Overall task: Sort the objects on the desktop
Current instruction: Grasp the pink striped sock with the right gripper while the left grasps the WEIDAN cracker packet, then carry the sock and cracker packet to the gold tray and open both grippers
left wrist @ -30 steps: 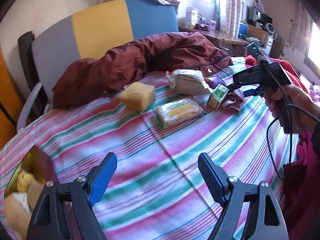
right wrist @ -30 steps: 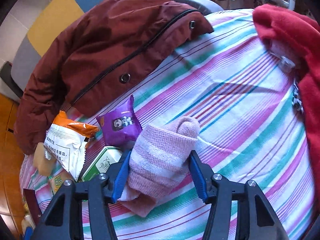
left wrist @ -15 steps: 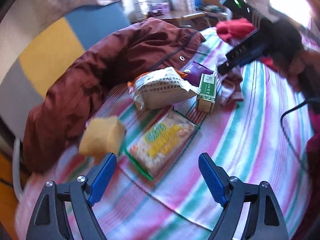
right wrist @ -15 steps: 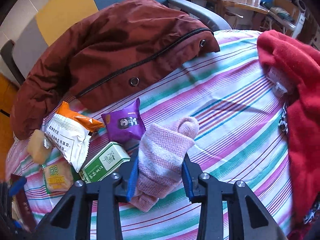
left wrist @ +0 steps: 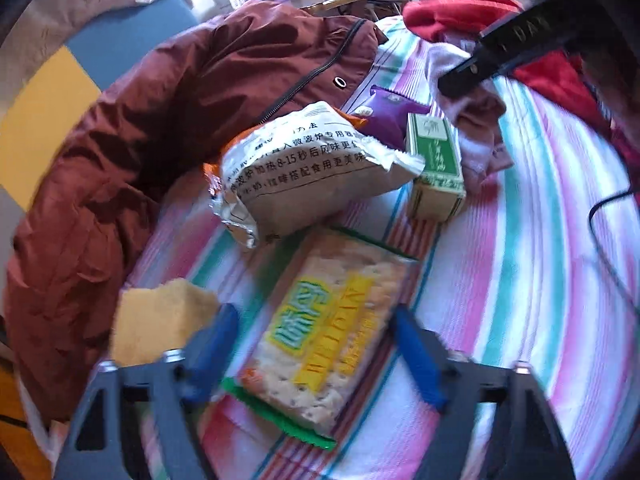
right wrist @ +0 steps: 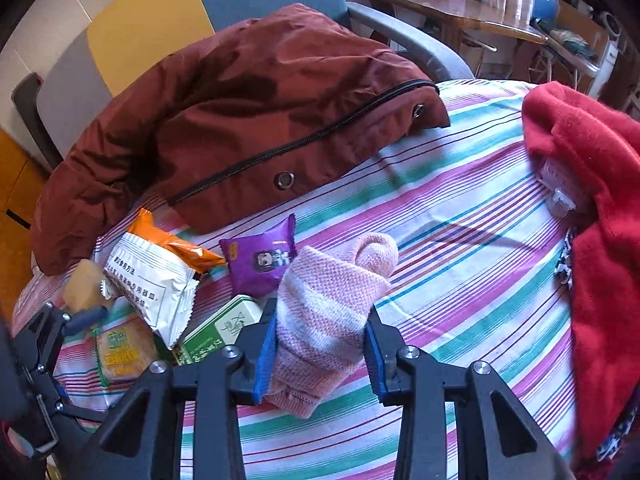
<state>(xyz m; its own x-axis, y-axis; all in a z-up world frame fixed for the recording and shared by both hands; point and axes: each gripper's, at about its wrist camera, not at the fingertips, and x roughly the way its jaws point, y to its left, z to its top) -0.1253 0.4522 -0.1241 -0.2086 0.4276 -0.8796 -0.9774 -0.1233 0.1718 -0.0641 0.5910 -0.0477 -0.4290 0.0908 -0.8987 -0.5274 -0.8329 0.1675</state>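
The right gripper (right wrist: 320, 350) squeezes the pink sock (right wrist: 326, 312) low in the middle of the frame. The left gripper (left wrist: 316, 344), fingers wide apart, sits around the cracker pack (left wrist: 324, 340) at the bottom. Lift the sock slowly so it does not slip out.

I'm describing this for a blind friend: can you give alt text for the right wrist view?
The right gripper is clamped on a pink striped sock on a striped cloth. Left of it lie a purple snack packet, a green box and a white bag; a maroon jacket lies behind.
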